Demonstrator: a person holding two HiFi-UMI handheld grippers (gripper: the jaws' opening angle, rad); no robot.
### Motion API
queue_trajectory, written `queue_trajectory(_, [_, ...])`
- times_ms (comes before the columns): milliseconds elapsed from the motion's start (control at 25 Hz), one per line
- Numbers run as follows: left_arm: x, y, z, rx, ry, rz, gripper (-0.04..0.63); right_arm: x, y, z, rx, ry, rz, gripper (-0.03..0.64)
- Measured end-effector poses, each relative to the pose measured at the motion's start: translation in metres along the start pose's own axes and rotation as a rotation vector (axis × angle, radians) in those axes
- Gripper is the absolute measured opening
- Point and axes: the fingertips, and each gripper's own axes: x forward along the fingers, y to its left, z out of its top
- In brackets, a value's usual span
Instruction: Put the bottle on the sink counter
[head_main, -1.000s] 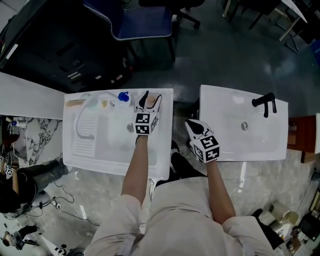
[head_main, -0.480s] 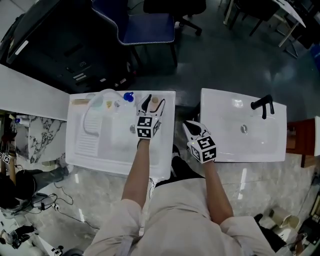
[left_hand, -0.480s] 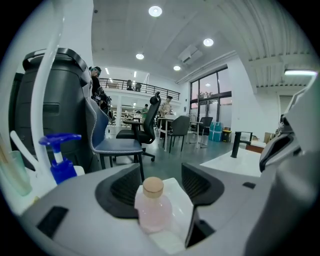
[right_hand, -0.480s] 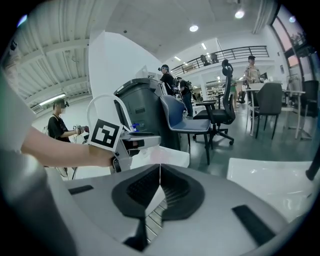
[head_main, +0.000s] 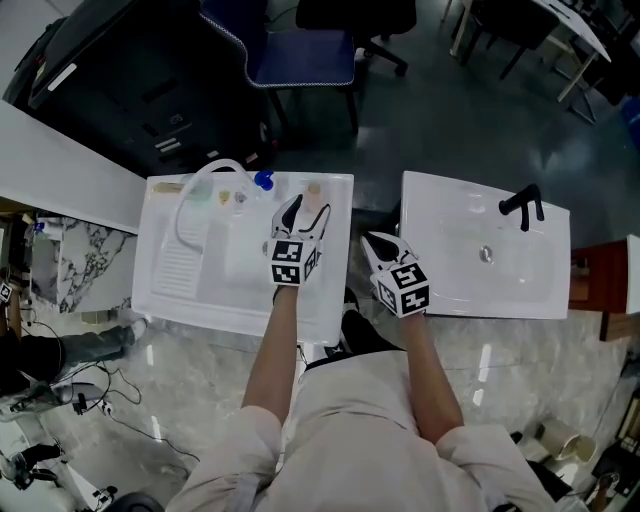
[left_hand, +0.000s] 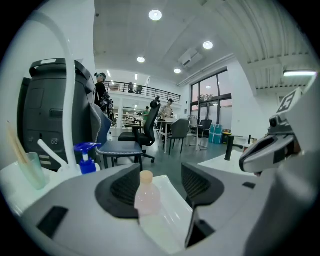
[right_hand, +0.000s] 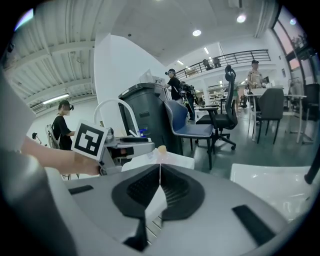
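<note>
The jaws of the left claw (left_hand: 160, 187) are seen wide apart, and they have just been opening. The bottle (left_hand: 145, 192) is seen in the gap between them, a little ahead, and it is not touched by either pad. Nothing is held by this claw. The jaws of the right claw (right_hand: 160, 192) are pressed fully together, and nothing is held between them.

In the head view the left claw (head_main: 303, 207) is held above the right part of the sink counter (head_main: 200, 310). The bottle (head_main: 312, 189) is placed upright on this counter, near its far right corner. It is pale pink with a tan cap. To its left, along the far edge, a blue pump bottle (head_main: 264, 180) is found, and further left a white arched faucet (head_main: 200, 185) and a pale cup (left_hand: 32, 170) are found.

The right claw (head_main: 372, 243) is held over the gap between this counter and a second sink (head_main: 480, 290), on which a black faucet (head_main: 525, 205) is mounted.
</note>
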Motion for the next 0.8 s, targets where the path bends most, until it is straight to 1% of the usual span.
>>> queue_trajectory(400, [-0.063, -0.008, 0.005, -0.053, -0.031, 0.061, 0.264, -0.009, 0.023, 0.000, -0.017, -0.022, 0.011, 0.006])
queue_trajectory(560, [-0.087, -0.016, 0.005, -0.071, -0.037, 0.078, 0.264, -0.020, 0.031, -0.001, -0.029, -0.036, -0.016, 0.006])
queue_trajectory(800, [-0.118, -0.029, 0.007, -0.105, -0.053, 0.097, 0.256, -0.033, 0.037, -0.009, -0.008, -0.045, -0.047, 0.006])
